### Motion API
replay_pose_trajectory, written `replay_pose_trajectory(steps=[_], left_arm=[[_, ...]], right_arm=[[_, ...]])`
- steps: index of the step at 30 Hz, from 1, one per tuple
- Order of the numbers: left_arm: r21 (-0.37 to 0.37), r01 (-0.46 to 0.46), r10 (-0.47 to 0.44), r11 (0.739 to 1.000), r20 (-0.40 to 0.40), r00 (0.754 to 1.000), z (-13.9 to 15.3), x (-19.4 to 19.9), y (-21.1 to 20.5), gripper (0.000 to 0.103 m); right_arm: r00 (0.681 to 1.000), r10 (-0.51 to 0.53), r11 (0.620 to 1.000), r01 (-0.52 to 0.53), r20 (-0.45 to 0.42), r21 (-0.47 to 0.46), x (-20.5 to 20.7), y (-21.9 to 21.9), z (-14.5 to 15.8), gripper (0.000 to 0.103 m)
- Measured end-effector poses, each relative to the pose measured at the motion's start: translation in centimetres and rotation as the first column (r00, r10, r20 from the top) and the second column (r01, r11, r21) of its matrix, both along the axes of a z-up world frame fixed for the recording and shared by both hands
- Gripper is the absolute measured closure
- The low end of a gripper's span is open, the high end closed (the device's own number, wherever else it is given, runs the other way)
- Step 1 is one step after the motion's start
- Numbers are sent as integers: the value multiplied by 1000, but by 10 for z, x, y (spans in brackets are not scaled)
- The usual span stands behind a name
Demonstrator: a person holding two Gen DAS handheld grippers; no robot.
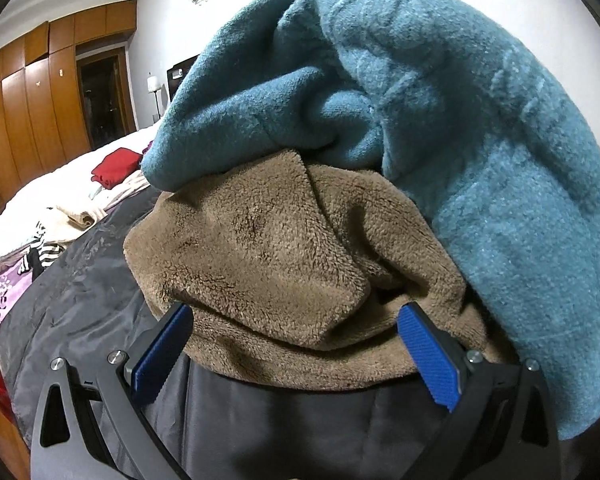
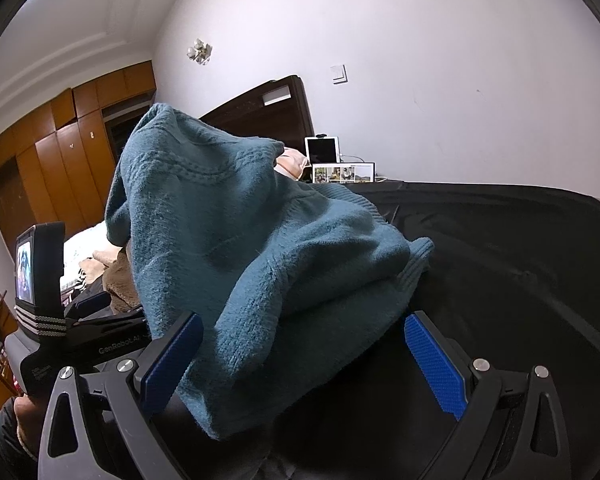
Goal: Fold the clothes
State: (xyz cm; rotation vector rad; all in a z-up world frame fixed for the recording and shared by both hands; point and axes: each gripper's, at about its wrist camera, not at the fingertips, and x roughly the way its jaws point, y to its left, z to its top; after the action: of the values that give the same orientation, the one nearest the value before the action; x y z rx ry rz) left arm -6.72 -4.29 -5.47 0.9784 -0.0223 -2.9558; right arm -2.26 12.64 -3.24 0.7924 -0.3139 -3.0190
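A teal knitted sweater lies bunched in a tall heap on top of a brown fleece garment, both on a dark sheet spread over the bed. My left gripper is open, and the lower edge of the brown fleece sits between its blue pads without being pinched. From the right wrist view the teal sweater fills the middle, with a strip of brown fleece showing at its left. My right gripper is open around the sweater's near fold. The left gripper appears there at the left, held by a hand.
Beyond the dark sheet, a red folded garment, a cream one and a striped cloth lie on the white bedding. A wooden wardrobe stands far left. A headboard, tablet and photo frame stand by the wall.
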Motion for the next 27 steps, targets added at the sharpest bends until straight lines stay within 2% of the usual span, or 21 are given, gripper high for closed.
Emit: replay_pose_trajectory(steps=[8,15,19,27], left_arm=[[-14,-7,7,1000,8,1000,3,5,15,0],[-7,-11,12,1000,8,1000,3,5,11,0],[3,-14,14,1000,1,1000,3,6,6,0],[13,-8,8,1000,-27,1000,11,9,-3,0]], right_arm=[[1000,2,1000,-2,9,-4,-1,0,-2,1],[1000,-10,1000,10,9,9,-1,0,-2,1],[999,-48,997,47,16,55,-2,-2,-1,1],[997,-69,996,67,32,56,-3,-2,2,1]])
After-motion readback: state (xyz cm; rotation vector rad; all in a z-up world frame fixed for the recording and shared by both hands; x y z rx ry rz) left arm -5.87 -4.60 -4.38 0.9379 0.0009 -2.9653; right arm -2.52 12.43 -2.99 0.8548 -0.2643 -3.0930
